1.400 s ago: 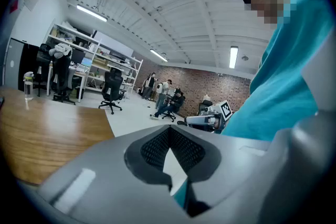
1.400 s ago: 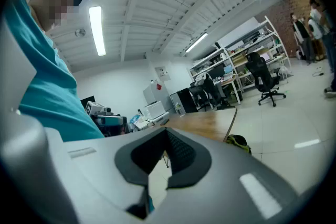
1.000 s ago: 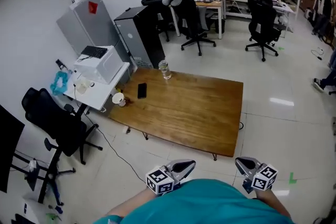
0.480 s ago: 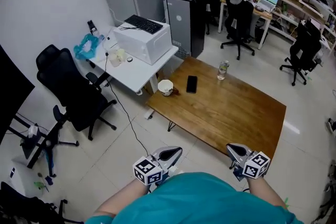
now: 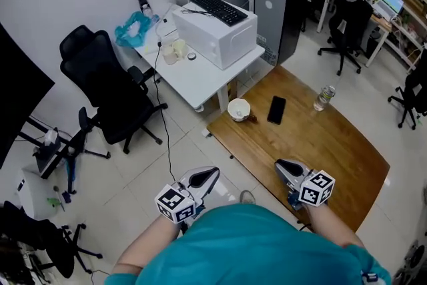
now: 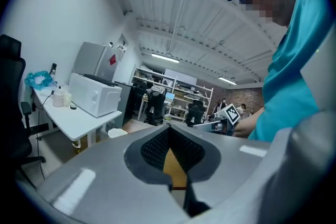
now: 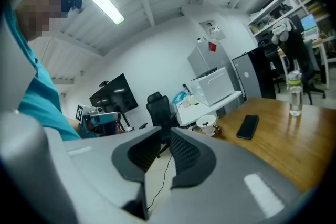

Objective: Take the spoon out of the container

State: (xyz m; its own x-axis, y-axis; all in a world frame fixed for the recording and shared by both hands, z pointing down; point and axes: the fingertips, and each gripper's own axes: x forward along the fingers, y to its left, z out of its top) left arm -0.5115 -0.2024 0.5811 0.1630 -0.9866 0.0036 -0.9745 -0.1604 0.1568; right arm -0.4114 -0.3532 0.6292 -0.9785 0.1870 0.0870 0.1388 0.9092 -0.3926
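White container (image 5: 238, 108) on the wooden table (image 5: 333, 143), contents unclear; left gripper (image 5: 205, 175) pressed closed, empty; right gripper (image 5: 287, 167) jaws opening on nothing, both held close to the body.

Whatever the white cup (image 5: 238, 108) holds is too small to tell; the picture's right edge cuts off a black office chair (image 5: 412, 93).

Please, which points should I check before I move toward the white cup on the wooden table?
1. White cup upright on the wooden table: ok.
2. Spoon visible inside the cup: cannot tell, too small.
3. Right gripper empty, fingers opening: ok.
4. Left gripper empty, fingers together: ok.
5. Grippers near the cup: not ok, both held by the body.
6. Phone apart from the cup: ok.
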